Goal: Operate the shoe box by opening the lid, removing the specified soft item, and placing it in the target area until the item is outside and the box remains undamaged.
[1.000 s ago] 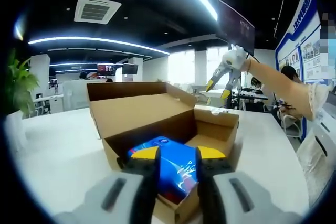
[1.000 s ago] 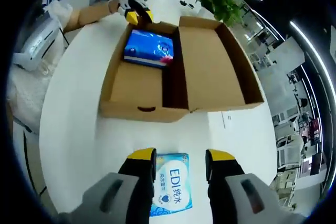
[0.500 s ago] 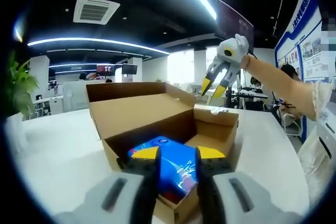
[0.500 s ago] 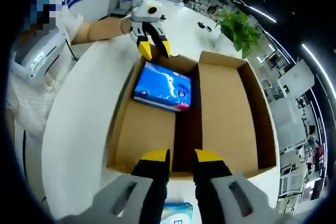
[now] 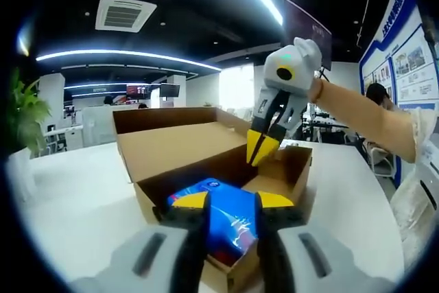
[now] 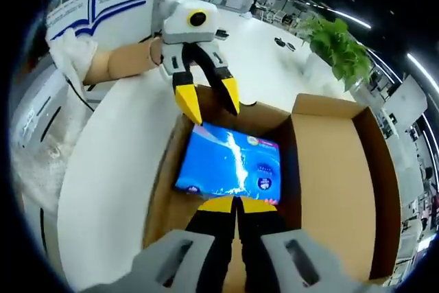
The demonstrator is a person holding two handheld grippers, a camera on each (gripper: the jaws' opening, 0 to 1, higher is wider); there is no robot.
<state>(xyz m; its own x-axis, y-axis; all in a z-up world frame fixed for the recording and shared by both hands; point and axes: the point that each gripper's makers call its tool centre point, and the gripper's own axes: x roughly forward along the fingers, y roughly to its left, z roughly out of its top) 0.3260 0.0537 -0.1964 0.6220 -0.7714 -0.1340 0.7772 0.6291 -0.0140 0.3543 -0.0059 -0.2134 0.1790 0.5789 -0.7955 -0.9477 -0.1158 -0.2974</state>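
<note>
Right gripper view: the right gripper [image 6: 235,204], at the bottom centre with its jaws pressed together on nothing, points down into the open shoe box [image 6: 329,169], where the blue tissue pack [image 6: 230,164] lies flat just beyond its tips, long axis across the frame. Past the pack, at upper left, the left gripper [image 6: 206,103] hangs over the box's far end wall with jaws spread and empty. Both are close, though the right looks nearer to the pack; the box walls crowd its sides, while the white table [image 6: 110,169] at left offers open room.
</note>
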